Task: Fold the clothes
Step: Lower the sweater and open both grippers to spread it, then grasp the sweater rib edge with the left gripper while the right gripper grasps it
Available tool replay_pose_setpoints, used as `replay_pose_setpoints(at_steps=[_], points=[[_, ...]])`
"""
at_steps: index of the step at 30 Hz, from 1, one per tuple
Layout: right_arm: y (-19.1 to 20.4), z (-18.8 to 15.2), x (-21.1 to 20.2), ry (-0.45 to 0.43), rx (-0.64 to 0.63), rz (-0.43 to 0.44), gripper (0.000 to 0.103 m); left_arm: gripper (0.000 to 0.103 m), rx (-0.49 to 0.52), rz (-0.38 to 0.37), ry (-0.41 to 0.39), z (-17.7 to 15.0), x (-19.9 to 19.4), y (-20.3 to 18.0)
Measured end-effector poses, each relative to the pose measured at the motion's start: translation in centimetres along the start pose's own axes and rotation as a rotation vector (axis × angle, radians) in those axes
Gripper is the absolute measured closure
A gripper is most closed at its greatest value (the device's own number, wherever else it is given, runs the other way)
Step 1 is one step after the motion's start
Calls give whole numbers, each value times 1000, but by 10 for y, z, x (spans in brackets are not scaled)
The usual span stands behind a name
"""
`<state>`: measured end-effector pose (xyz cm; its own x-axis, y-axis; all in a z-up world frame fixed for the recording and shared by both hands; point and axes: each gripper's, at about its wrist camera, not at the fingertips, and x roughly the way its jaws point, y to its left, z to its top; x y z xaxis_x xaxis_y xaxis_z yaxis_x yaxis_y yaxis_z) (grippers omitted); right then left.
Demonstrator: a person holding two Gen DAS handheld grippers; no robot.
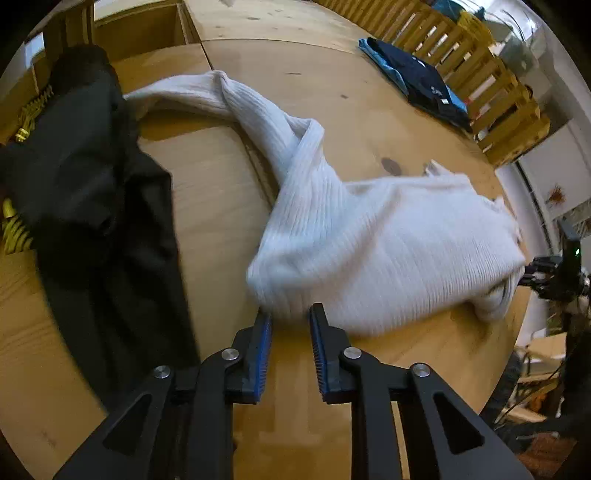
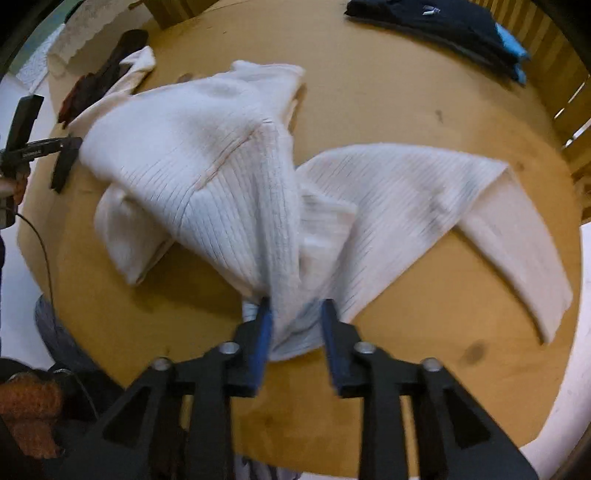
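A white ribbed sweater point(image 1: 369, 251) lies crumpled on the round wooden table point(image 1: 221, 206), one sleeve trailing to the far left. In the left wrist view, my left gripper point(image 1: 291, 317) pinches the sweater's near edge with the tips of its blue pads point(image 1: 263, 339). In the right wrist view the sweater point(image 2: 207, 155) bunches toward my right gripper point(image 2: 295, 310), which is shut on a thick fold; a sleeve point(image 2: 509, 240) spreads right. Each gripper also shows in the other's view: right gripper point(image 1: 532, 271), left gripper point(image 2: 68, 155), both at the sweater's edges.
A black garment point(image 1: 92, 184) drapes over the table's left side above yellow hangers point(image 1: 14, 229). A folded navy and blue stack point(image 1: 417, 81) point(image 2: 443, 26) sits at the far side by a slatted wooden crate point(image 1: 480, 74). A dark reddish cloth point(image 2: 99, 81) lies far left.
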<state>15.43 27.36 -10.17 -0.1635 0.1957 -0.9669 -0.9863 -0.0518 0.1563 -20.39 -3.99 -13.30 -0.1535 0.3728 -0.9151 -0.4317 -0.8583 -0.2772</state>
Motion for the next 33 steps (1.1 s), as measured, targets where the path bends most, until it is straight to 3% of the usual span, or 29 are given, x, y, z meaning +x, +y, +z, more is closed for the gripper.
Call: replay_pose_setpoints(at_steps=[2,5,9,15,19,24,28,33], points=[[1,5,-18,-59,-6,-21,57,71,46,23,-10,-2,-11,-7],[4,28,-40,-153,-25,-44,41,67,117,73,-50,8,-25,-21],[3,68,-36,-172,-15,4,41,57,222,17,-71,44,-20,-49],[1,108,-1,-109,5,44,41,57,441,159,20,62,20,-75],[3,111,7,-86,6,68,41,61,465,175,93,53,40,-70],[12,116,11,-84,-25,67,41,67,484,188,97,42,53,-71],[15,120,6,-85,-37,50,41,96,494,168,87,41,57,-71],[17,122,3,-89,-28,40,41,96,453,130,65,39,57,-62]])
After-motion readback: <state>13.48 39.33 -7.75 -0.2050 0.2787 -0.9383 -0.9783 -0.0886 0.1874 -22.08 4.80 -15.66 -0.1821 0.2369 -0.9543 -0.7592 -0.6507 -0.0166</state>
